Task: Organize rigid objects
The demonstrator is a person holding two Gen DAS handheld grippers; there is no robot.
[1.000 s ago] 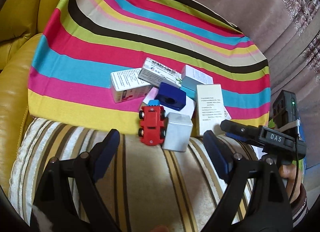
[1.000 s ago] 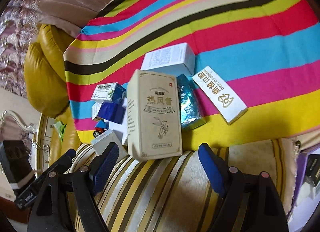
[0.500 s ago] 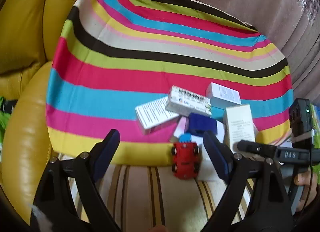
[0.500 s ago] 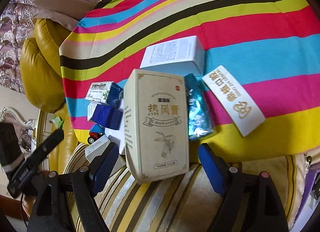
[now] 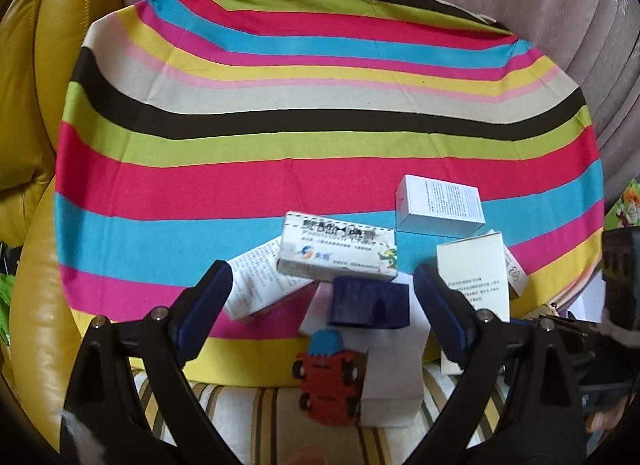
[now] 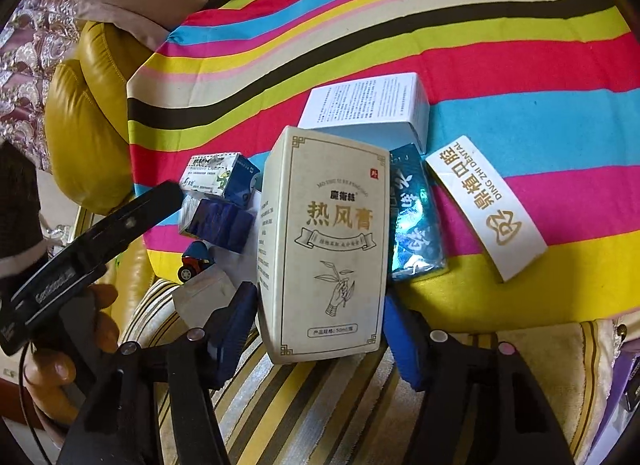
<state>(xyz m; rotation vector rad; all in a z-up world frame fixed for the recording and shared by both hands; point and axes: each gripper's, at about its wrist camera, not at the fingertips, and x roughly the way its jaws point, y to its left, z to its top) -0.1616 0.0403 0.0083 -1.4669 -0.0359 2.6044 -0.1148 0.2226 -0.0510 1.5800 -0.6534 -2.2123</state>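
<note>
A tall cream box (image 6: pixel 324 249) with gold characters lies on the pile, its near end between the blue pads of my right gripper (image 6: pixel 320 335). The jaws are closing and both pads touch the box's sides. My left gripper (image 5: pixel 322 311) hangs over the pile's left part with its jaws opening and nothing gripped. Beyond its fingertips lie a dark blue block (image 5: pixel 370 303), a red toy car (image 5: pixel 328 383) and a white medicine box (image 5: pixel 338 251). The cream box (image 5: pixel 472 277) shows at the right in the left wrist view.
A teal foil box (image 6: pixel 416 221), a white dental box (image 6: pixel 486 205) and a white printed box (image 6: pixel 368 105) lie on the striped cloth (image 5: pixel 280 169). A grey cube (image 6: pixel 204 293) sits by the car. Yellow leather cushions (image 5: pixel 32 105) border the left; a striped cushion (image 6: pixel 320 405) lies nearest.
The right jaws have narrowed onto the cream box. The left gripper has travelled over the pile, so the car and blue block now sit between its fingertips, and its jaws stand slightly wider.
</note>
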